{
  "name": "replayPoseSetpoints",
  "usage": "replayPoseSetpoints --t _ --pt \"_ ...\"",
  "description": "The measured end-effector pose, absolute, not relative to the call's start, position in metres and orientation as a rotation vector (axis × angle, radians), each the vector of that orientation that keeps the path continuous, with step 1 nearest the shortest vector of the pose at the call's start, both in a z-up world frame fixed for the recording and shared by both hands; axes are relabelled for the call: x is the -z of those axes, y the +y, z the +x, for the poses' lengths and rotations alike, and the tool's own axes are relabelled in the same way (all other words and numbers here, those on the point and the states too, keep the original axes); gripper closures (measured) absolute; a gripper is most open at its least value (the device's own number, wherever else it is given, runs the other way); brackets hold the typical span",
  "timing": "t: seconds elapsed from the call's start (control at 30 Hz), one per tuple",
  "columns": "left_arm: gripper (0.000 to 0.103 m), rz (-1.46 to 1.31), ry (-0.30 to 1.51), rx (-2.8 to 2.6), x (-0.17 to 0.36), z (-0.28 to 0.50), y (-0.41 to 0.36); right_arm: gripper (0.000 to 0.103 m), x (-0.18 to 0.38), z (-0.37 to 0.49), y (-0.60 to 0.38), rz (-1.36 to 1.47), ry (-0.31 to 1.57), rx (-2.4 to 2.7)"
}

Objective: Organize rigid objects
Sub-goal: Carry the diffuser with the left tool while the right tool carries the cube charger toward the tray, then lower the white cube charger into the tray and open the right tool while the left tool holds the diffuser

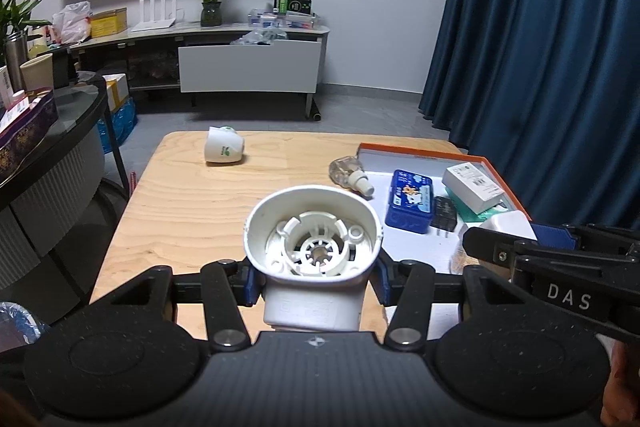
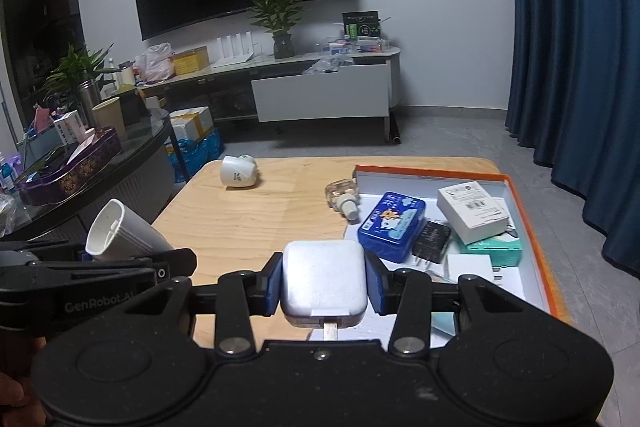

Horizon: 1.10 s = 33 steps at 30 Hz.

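Observation:
My left gripper (image 1: 316, 281) is shut on a white plug-in heater shell (image 1: 314, 231), its hollow underside facing the camera; the same shell (image 2: 120, 233) shows at the left of the right wrist view. In my right gripper (image 2: 324, 287), blue pads clamp a white square charger (image 2: 324, 277) with metal prongs at its bottom. Both hang over the near part of the wooden table (image 1: 188, 203). An orange-rimmed white tray (image 2: 532, 223) lies at the right. It holds a blue tin (image 2: 394, 227), a white box (image 2: 472, 213), a black adapter (image 2: 432, 237) and a teal box (image 2: 496, 249).
A second white heater (image 1: 223, 145) lies on its side at the table's far left. A clear refill bottle (image 1: 352, 175) rests against the tray's left rim. A dark glass side table (image 1: 60, 131) crowded with boxes stands left; a TV cabinet and blue curtain lie beyond.

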<state>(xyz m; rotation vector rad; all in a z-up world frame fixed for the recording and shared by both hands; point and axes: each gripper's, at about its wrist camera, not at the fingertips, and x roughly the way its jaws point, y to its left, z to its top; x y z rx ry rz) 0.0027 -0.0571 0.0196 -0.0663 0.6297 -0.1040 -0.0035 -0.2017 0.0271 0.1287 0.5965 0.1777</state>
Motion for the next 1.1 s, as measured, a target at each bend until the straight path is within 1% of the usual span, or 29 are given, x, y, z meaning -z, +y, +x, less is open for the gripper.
replayPoseSetpoints --t 1.1 --pt "0.052 -0.036 0.688 0.282 -0.008 0.022 -0.121 0.052 -0.015 -0.010 -0.276 0.184 0.608 -0.001"
